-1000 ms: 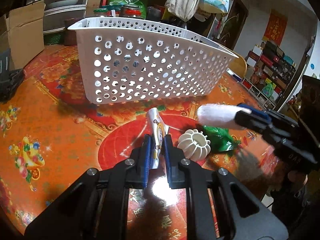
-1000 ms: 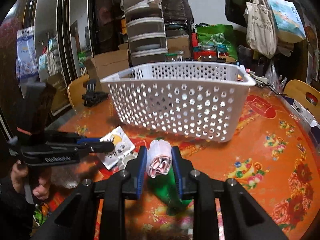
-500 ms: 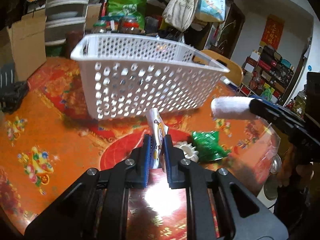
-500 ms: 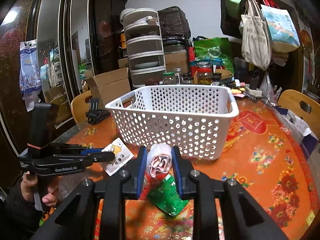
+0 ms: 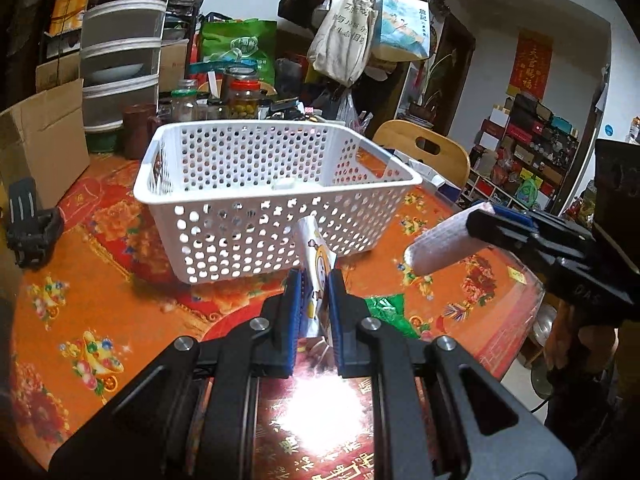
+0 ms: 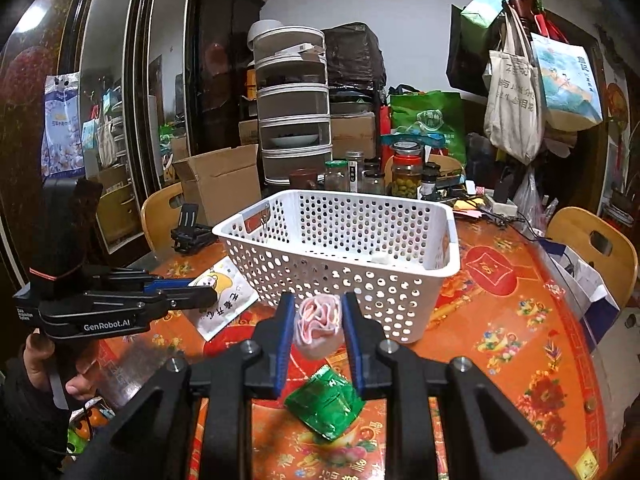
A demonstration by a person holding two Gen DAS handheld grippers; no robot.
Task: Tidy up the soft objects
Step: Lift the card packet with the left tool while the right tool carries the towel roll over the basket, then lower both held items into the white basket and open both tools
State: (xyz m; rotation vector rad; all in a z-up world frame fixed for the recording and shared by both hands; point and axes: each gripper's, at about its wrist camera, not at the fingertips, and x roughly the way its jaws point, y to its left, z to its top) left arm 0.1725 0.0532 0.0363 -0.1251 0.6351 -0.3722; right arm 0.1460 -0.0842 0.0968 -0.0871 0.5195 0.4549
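At the bottom centre of the left wrist view, the left gripper (image 5: 313, 300) pinched a white cartoon-printed packet (image 5: 316, 256) upright before the white perforated basket (image 5: 276, 200). The right gripper (image 6: 318, 320) squeezed a rolled pink-and-white cloth (image 6: 318, 326) at lower centre, above a green packet (image 6: 326, 406) lying on the orange patterned table (image 6: 520, 320).

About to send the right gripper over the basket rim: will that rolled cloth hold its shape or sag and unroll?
The rolled cloth likely stays bundled: the right gripper pinches it across its layers. In the left view it juts out with hardly any droop, so it seems fairly firm and light. Once dropped into the basket, it may loosen.
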